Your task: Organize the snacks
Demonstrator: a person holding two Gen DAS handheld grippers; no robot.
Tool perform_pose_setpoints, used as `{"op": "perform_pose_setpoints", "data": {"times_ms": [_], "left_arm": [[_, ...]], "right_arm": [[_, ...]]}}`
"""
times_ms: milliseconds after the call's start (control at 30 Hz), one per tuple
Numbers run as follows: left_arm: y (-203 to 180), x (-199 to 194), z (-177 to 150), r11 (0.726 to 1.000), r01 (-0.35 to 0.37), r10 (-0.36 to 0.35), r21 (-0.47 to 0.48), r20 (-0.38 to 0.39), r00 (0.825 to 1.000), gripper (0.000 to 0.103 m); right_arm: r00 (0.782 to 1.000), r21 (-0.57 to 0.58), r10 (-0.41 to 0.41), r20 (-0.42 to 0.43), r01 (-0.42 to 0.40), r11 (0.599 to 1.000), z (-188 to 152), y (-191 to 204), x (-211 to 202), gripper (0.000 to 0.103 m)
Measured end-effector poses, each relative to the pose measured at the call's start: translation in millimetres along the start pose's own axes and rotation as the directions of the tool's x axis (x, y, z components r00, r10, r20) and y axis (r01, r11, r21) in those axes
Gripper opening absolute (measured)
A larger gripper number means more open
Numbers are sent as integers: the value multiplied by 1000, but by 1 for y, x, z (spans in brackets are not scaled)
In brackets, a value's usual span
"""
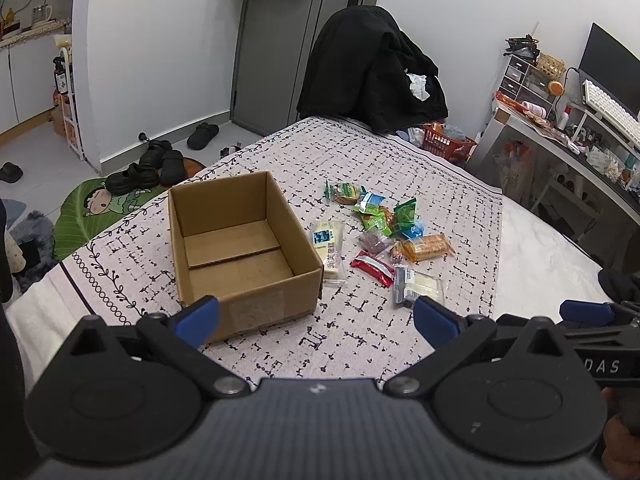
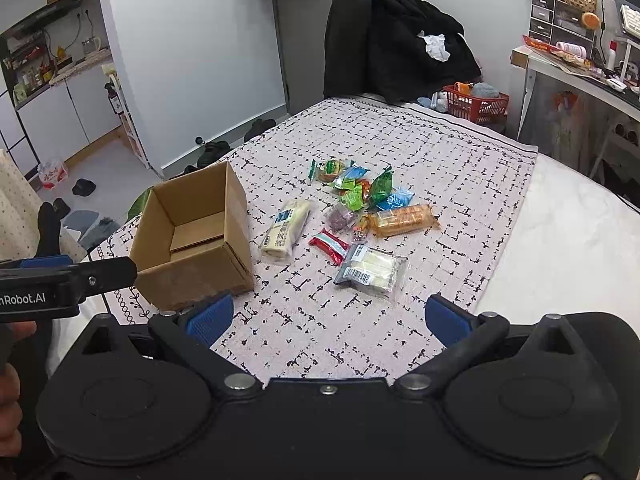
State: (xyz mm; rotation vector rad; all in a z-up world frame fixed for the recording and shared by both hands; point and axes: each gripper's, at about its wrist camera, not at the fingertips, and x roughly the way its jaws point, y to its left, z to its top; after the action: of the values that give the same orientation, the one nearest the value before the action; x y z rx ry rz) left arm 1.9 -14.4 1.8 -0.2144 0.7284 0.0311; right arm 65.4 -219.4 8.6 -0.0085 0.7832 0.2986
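I have both grippers low at the near edge of the patterned cloth [image 1: 352, 332], each with its blue pads wide apart and nothing between them: the left gripper [image 1: 316, 318] and the right gripper [image 2: 330, 318]. The cardboard box [image 1: 240, 256] sits open on the left, nothing inside it. The snacks [image 2: 360, 212] lie loose just right of it, the long white packet [image 2: 286, 230] nearest the box wall, the clear packet [image 2: 372, 270] nearest me, the orange packet [image 2: 402, 220] further right.
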Motion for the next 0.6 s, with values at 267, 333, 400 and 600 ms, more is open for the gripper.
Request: {"op": "perform_pose_setpoints", "data": {"times_ms": [267, 333, 400, 600], "left_arm": [[1, -2, -1, 1000, -3, 3, -6, 6, 1000, 103], [1, -2, -1, 1000, -4, 4, -6, 5, 1000, 103], [1, -2, -1, 1000, -2, 2, -3, 6, 1000, 103], [0, -3, -2, 1000, -1, 1, 0, 7, 1000, 103]], "right_arm": [[1000, -1, 2, -3, -2, 1000, 2, 0, -1, 103], [1000, 2, 2, -3, -2, 1000, 1, -1, -1, 103], [1000, -1, 2, 1, -2, 1000, 1, 0, -1, 103], [1000, 8, -4, 0, 4, 1000, 1, -3, -1, 103]]}}
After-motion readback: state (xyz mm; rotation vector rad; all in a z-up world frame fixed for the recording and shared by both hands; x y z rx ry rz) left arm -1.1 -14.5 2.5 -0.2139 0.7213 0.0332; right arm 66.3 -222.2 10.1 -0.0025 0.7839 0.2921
